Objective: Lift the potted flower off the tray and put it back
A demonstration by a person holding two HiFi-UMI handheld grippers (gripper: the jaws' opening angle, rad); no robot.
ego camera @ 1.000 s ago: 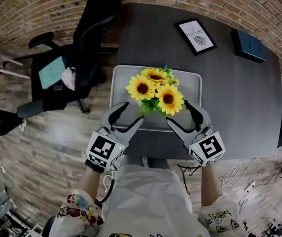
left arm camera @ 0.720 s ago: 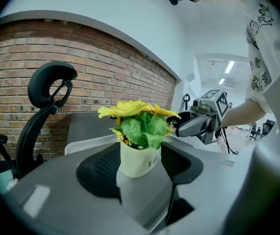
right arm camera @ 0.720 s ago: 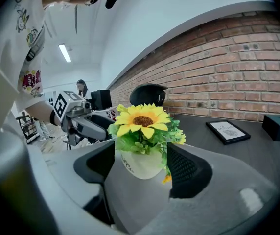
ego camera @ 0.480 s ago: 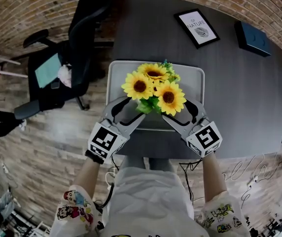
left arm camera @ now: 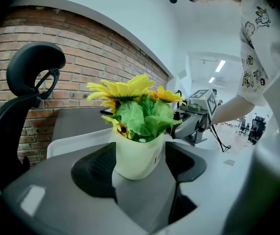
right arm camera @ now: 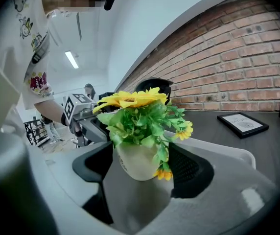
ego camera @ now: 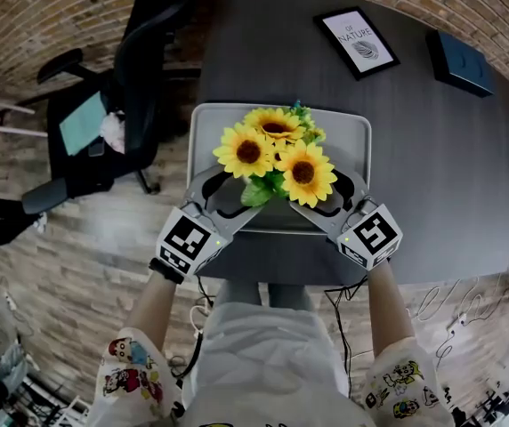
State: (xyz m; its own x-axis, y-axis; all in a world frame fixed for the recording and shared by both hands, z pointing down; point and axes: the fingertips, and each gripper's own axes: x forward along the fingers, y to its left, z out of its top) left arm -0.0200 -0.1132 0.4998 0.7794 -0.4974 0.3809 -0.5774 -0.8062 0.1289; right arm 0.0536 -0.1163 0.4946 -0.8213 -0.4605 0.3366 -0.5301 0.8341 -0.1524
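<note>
Now left gripper (ego camera: 235, 189) and right gripper (ego camera: 324, 192), jaws just opening and unclamped, straddle the potted flower (ego camera: 277, 154) on the tray (ego camera: 206, 124)

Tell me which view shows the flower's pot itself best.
Left gripper view: the cream pot shows nearly unobstructed below the foliage, with some print on its side. In the right gripper view, leaves hang over part of it. In the head view the sunflowers cover it completely.
</note>
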